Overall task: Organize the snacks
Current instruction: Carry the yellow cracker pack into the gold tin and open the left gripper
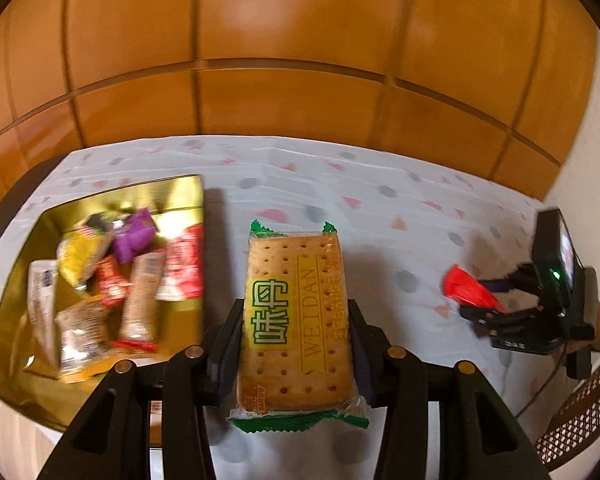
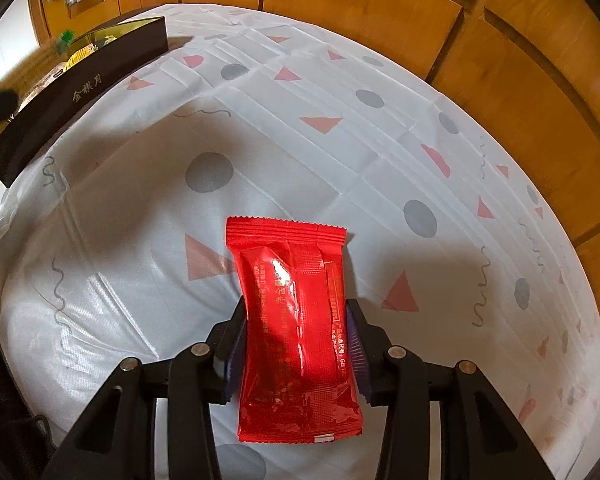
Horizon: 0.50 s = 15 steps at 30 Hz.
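My left gripper [image 1: 296, 320] is shut on a cracker packet [image 1: 296, 320] with green ends and a yellow-green label, held above the table. To its left lies a gold-lined box [image 1: 180, 196] with several wrapped snacks [image 1: 108, 284] inside. My right gripper [image 2: 296, 336] is shut on a red snack packet [image 2: 296, 332], its pads pressing both long sides just over the tablecloth. In the left wrist view the right gripper [image 1: 496, 300] shows at the far right with the red packet [image 1: 468, 288] in its jaws. The box [image 2: 80, 92] appears dark-sided at the upper left of the right wrist view.
A white tablecloth [image 2: 300, 128] printed with grey dots and pink triangles covers the table. Wooden panelled cabinets [image 1: 292, 40] stand right behind it. A woven chair back [image 1: 576, 420] shows at the lower right of the left wrist view.
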Each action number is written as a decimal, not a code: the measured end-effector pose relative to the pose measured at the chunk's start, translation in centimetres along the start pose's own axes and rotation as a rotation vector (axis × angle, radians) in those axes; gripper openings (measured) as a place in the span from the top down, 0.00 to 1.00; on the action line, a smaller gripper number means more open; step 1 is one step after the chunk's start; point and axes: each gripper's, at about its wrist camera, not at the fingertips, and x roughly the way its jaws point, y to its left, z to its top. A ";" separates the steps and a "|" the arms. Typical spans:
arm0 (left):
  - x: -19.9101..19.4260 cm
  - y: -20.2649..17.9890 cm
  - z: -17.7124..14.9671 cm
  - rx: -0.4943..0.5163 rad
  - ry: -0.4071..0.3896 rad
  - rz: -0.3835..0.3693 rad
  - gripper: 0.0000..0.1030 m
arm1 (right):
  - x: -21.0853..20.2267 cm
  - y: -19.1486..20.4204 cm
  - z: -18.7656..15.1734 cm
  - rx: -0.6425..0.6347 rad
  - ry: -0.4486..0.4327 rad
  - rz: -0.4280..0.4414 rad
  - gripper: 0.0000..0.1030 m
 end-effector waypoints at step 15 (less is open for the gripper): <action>-1.2 17.2 -0.7 -0.358 0.026 0.199 0.54 | 0.0 0.1 0.1 -0.018 -0.005 -0.014 0.57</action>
